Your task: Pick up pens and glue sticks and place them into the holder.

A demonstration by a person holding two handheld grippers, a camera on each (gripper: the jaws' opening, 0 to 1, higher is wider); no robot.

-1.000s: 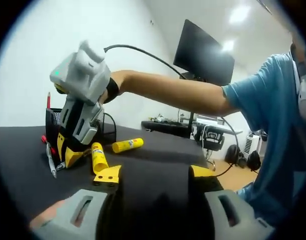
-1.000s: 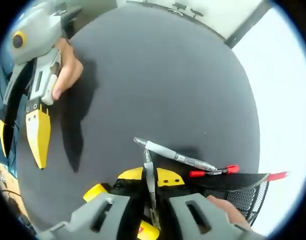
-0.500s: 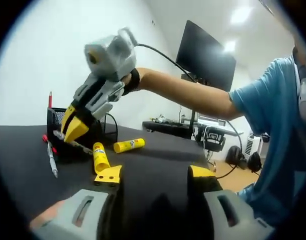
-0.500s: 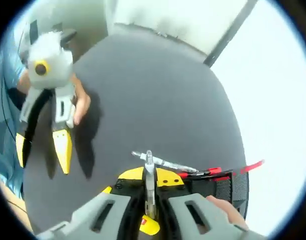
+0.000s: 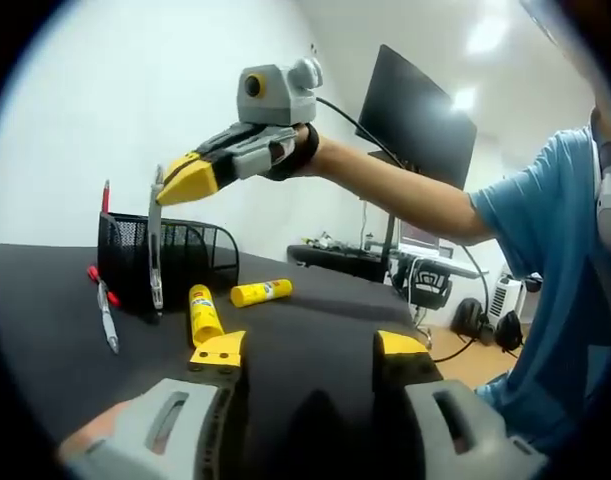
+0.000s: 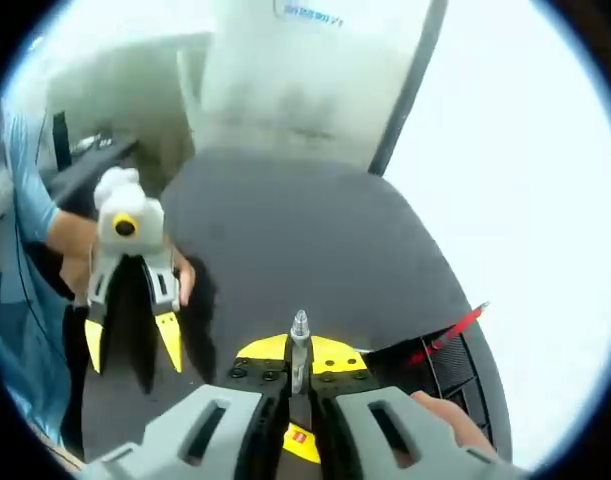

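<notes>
My right gripper (image 5: 175,188) is raised above the black table, shut on a grey pen (image 5: 155,245) that hangs upright in front of the black mesh holder (image 5: 180,265). In the right gripper view the pen (image 6: 300,335) stands between the closed yellow jaws of the right gripper (image 6: 297,356). A red pen (image 5: 107,195) stands in the holder (image 6: 457,362). Two yellow glue sticks (image 5: 200,312) (image 5: 258,292) lie beside the holder. Another grey pen (image 5: 106,318) and a red pen (image 5: 93,273) lie left of it. My left gripper (image 5: 308,350) rests open low over the table, also seen as left gripper (image 6: 131,342).
The black table (image 6: 285,230) stretches wide between the two grippers. A person's arm in a blue sleeve (image 5: 525,190) reaches across. Behind stand a dark monitor (image 5: 415,105) and an office chair (image 5: 425,282) by a white wall.
My right gripper has risen from the table with the grey pen and swung it from lying to hanging upright by the holder. The left gripper has stayed put.
</notes>
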